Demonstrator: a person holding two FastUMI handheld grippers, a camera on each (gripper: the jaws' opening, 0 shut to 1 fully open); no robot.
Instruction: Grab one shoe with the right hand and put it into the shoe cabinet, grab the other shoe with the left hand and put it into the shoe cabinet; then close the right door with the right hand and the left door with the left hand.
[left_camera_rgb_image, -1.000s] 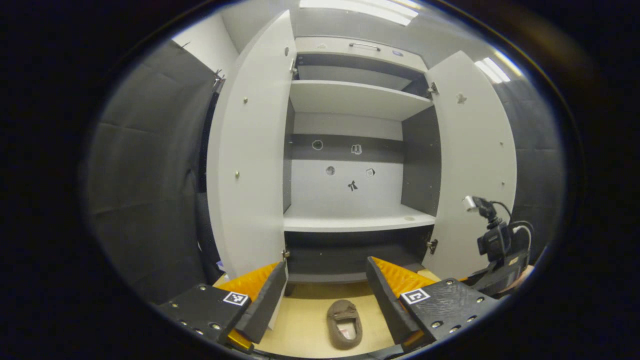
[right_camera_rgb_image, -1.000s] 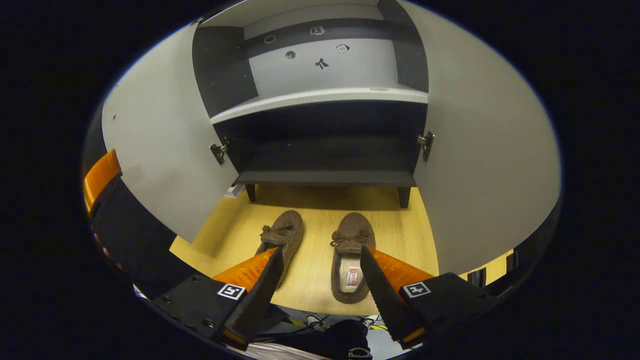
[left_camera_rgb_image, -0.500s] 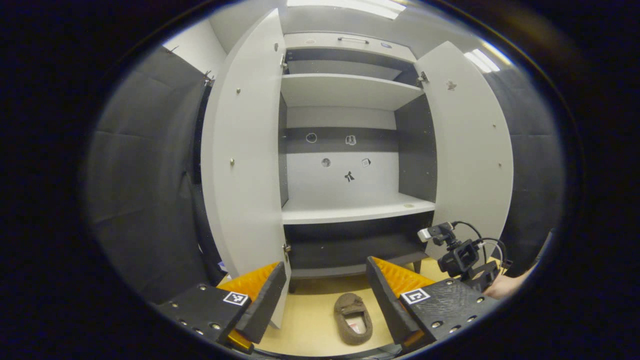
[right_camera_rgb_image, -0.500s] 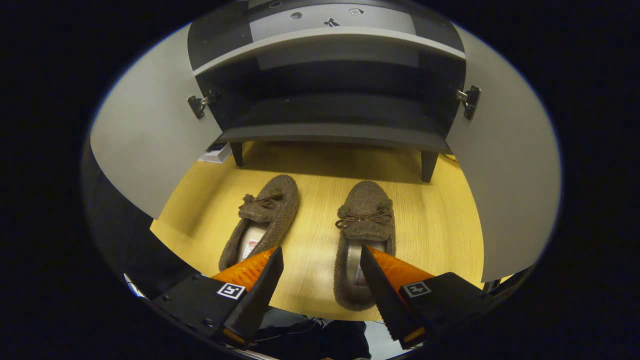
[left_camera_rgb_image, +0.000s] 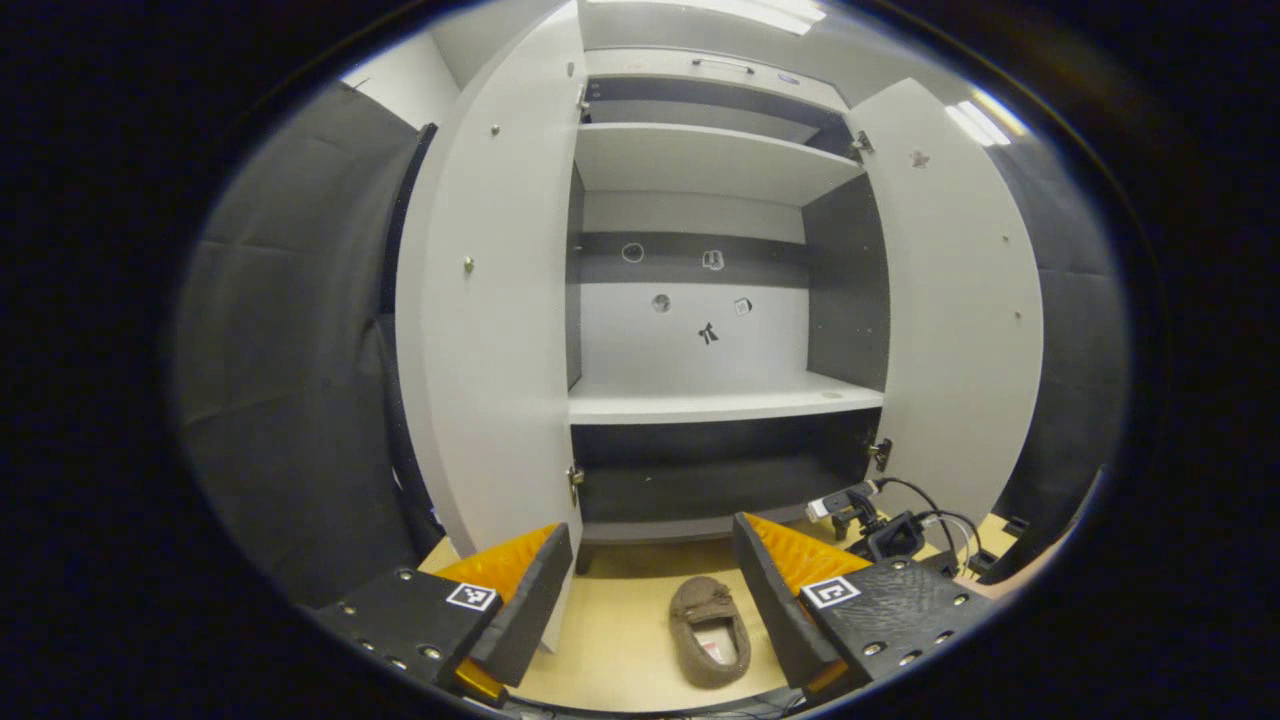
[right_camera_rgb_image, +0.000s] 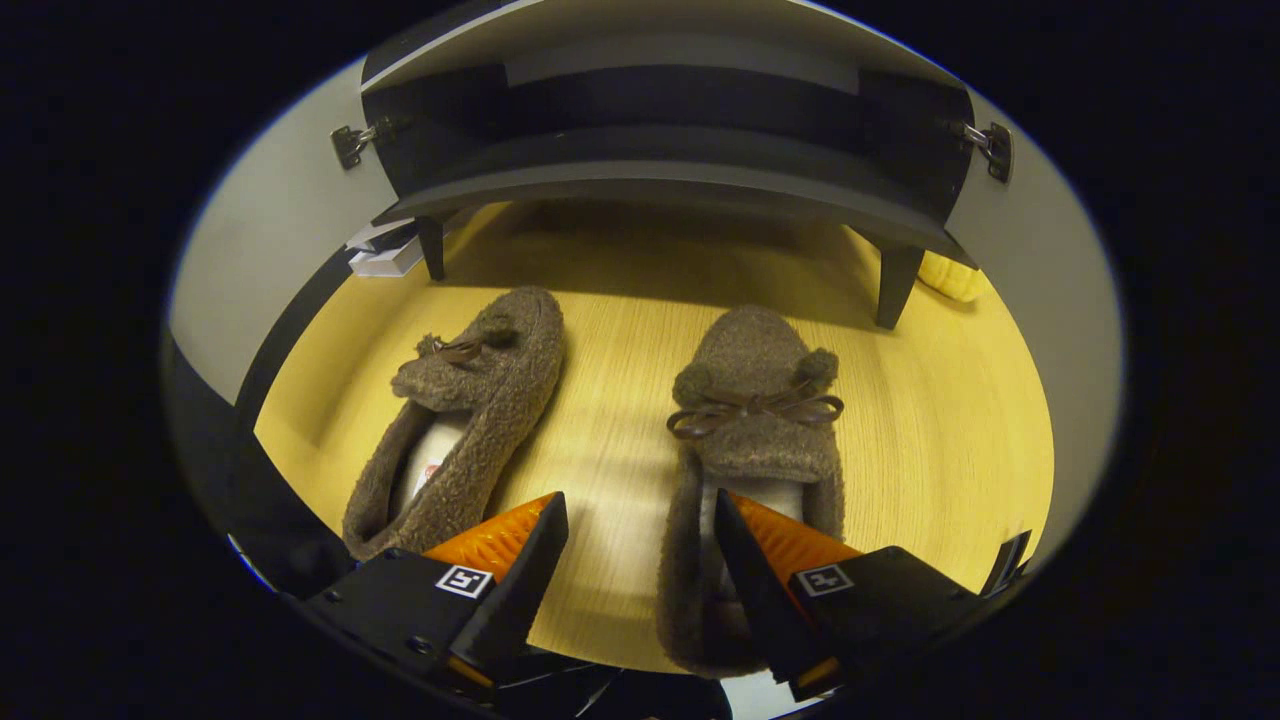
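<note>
Step in hand: first step, the right-hand grab. Both shoes lie on the floor; neither is in the cabinet yet.
Right claw (right_camera_rgb_image: 632, 560): released, jaws spread, low over the floor. One finger sits at the heel opening of the right shoe (right_camera_rgb_image: 752, 440); whether it touches cannot be told. Nothing is gripped.
Left claw (left_camera_rgb_image: 650, 590): released, jaws spread, holding nothing, pointed at the open cabinet.
Right shoe: at 1 o'clock from the right claw, toe and bow toward the cabinet, heel under the claw.
Left shoe (right_camera_rgb_image: 462, 410): at 10 o'clock from the right claw, well apart from its mate, toe angled toward the cabinet.
Next move, as judged: the right claw needs to settle so that one finger goes inside the heel opening and the other outside the wall, then clench on the soft collar before lifting. The fabric looks limp, so a shallow bite risks slipping.
Shoe cabinet (left_camera_rgb_image: 720, 405): at 12 o'clock in the left gripper view, standing on short legs.
Left door (left_camera_rgb_image: 490, 330): swung open.
Right door (left_camera_rgb_image: 960, 320): swung open.
Cabinet contents: the pale shelves hold no shoes; the dark bottom compartment (left_camera_rgb_image: 720, 480) also appears empty, though its depth is in shadow.
</note>
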